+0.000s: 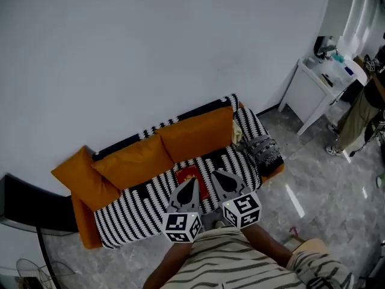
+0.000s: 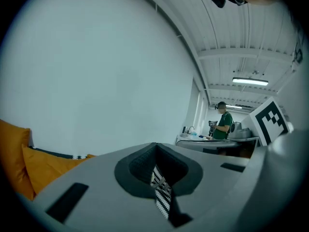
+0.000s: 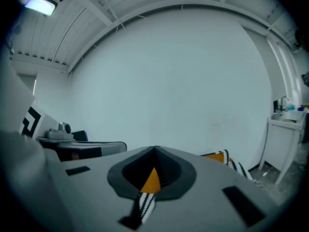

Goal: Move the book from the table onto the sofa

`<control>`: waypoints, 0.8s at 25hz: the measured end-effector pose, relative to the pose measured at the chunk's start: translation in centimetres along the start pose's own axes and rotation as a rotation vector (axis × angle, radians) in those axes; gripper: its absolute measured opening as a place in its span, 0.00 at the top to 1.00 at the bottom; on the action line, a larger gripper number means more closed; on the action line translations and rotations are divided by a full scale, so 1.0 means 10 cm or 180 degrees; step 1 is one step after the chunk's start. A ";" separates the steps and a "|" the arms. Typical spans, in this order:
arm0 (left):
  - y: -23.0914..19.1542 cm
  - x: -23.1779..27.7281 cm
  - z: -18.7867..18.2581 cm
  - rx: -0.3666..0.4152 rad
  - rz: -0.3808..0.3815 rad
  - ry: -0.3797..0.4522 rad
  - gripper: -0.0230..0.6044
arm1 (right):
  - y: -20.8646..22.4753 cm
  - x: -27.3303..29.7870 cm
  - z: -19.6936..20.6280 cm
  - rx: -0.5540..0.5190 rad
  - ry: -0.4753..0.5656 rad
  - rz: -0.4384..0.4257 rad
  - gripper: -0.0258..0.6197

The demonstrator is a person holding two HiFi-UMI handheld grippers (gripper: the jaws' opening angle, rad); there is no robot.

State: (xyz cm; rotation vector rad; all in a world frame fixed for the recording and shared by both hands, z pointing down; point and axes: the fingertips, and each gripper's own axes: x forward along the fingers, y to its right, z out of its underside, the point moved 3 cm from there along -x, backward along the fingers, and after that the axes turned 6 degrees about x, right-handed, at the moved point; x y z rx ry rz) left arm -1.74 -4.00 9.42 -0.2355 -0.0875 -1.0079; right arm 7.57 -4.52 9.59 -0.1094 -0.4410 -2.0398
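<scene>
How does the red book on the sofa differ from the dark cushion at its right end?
The red book lies flat mid-seat; the dark cushion sits bulky at the end. The book is red, the cushion speckled grey. Both rest on the striped sofa.

Right gripper [image 3: 154,151] with jaws closed together, nothing gripped, a sliver of orange cushion [image 3: 152,180] and striped cover [image 3: 146,203] seen behind them, pale wall [image 3: 169,81] beyond, sofa corner [image 3: 227,157] lower right, white table [image 3: 286,125] far right, left gripper [image 3: 82,146] at the left
</scene>
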 end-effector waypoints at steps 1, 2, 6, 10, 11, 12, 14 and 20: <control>-0.01 0.00 -0.02 0.0017 -0.0020 0.0021 0.96 | -0.01 0.01 -0.03 -0.0010 0.0032 -0.0017 0.94; -0.02 -0.01 -0.04 0.0034 -0.0039 0.0037 0.96 | -0.03 0.02 -0.05 -0.0023 0.0065 -0.0037 0.94; -0.07 -0.05 -0.08 0.0076 -0.0129 0.0085 0.96 | -0.10 0.07 -0.12 -0.0078 0.0147 -0.0119 0.94; -0.13 -0.09 -0.12 0.0101 -0.0240 0.0147 0.96 | -0.16 0.12 -0.17 -0.0110 0.0204 -0.0205 0.94; -0.15 -0.10 -0.13 0.0099 -0.0265 0.0159 0.96 | -0.18 0.13 -0.17 -0.0117 0.0209 -0.0225 0.94; -0.17 -0.11 -0.13 0.0097 -0.0289 0.0172 0.96 | -0.19 0.15 -0.17 -0.0123 0.0212 -0.0243 0.94; -0.20 -0.12 -0.14 0.0093 -0.0331 0.0190 0.96 | -0.20 0.17 -0.17 -0.0132 0.0219 -0.0270 0.94; -0.28 -0.08 -0.18 0.0098 -0.0403 0.0245 0.96 | -0.20 0.26 -0.23 -0.0164 0.0281 -0.0318 0.94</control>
